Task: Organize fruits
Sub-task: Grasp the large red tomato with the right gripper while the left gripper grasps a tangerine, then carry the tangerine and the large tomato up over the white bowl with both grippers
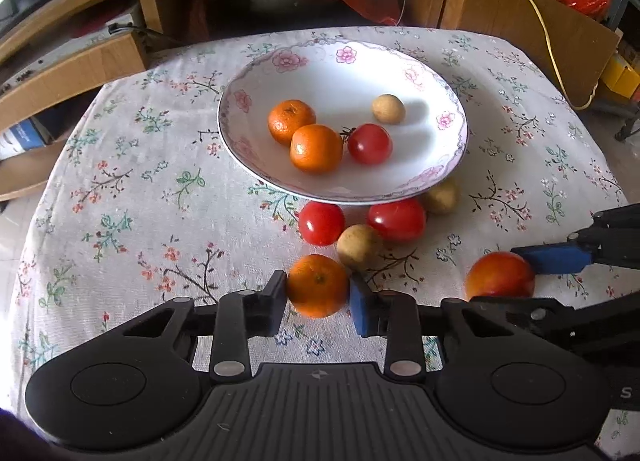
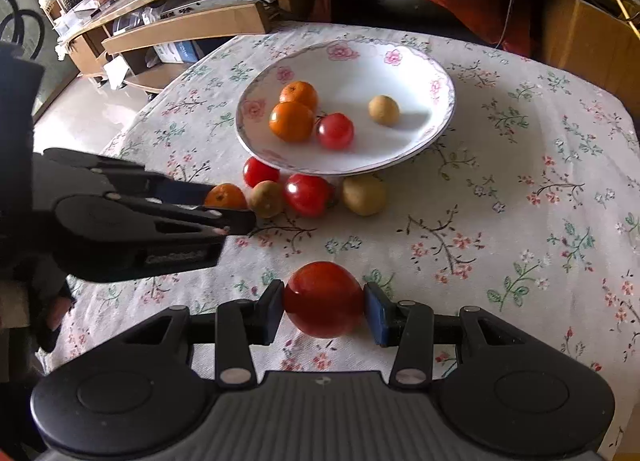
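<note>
A white flowered plate [image 1: 440, 165] [image 2: 424, 149] holds two oranges [image 1: 316, 148], a tomato [image 1: 369, 143] and a small tan fruit [image 1: 388, 108]. In front of it on the cloth lie two tomatoes [image 1: 321, 223] [image 1: 397, 219] and two tan fruits [image 1: 359, 246] [image 1: 441, 196]. My left gripper [image 1: 319, 298] is shut on an orange [image 1: 319, 286], which also shows in the right wrist view [image 2: 225, 195]. My right gripper [image 2: 323, 308] is shut on a large tomato [image 2: 323, 298] [image 1: 500, 275], near the table's front.
The table carries a floral cloth [image 1: 140, 181] [image 2: 520, 181]. Wooden shelves and a desk [image 1: 80, 73] [image 2: 180, 25] stand behind it. A yellow cable [image 1: 548, 33] hangs at the back right.
</note>
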`<state>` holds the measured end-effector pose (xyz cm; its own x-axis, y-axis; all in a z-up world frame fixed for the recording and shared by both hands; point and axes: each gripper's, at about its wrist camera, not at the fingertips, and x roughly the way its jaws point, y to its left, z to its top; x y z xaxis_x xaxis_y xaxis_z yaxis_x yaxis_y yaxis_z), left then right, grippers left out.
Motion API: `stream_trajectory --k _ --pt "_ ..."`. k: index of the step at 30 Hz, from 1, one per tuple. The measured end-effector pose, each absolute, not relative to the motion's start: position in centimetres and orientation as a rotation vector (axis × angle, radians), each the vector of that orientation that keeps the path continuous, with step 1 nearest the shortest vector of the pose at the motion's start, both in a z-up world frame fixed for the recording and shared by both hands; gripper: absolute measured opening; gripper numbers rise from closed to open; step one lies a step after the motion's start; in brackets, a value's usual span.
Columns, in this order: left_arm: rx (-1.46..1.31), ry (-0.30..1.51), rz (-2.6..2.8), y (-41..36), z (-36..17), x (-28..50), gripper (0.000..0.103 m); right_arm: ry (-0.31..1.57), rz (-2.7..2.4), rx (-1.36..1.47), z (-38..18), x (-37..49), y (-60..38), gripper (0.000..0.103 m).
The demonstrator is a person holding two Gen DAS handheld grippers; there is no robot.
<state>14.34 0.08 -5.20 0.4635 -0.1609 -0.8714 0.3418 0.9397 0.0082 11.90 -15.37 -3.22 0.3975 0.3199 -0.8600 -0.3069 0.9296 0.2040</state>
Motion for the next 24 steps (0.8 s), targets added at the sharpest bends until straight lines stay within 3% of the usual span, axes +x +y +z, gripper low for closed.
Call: stream_trajectory --k 18,24 --pt "0.221 1.078 -0.358 -0.2 -4.9 8.5 0.041 1.098 0.401 -0.113 -2.9 8.0 -15.0 0.044" --pt "0.238 1.066 -0.358 -0.5 -5.0 8.5 0.05 1.077 0.407 -0.123 -2.9 7.7 -15.1 0.044"
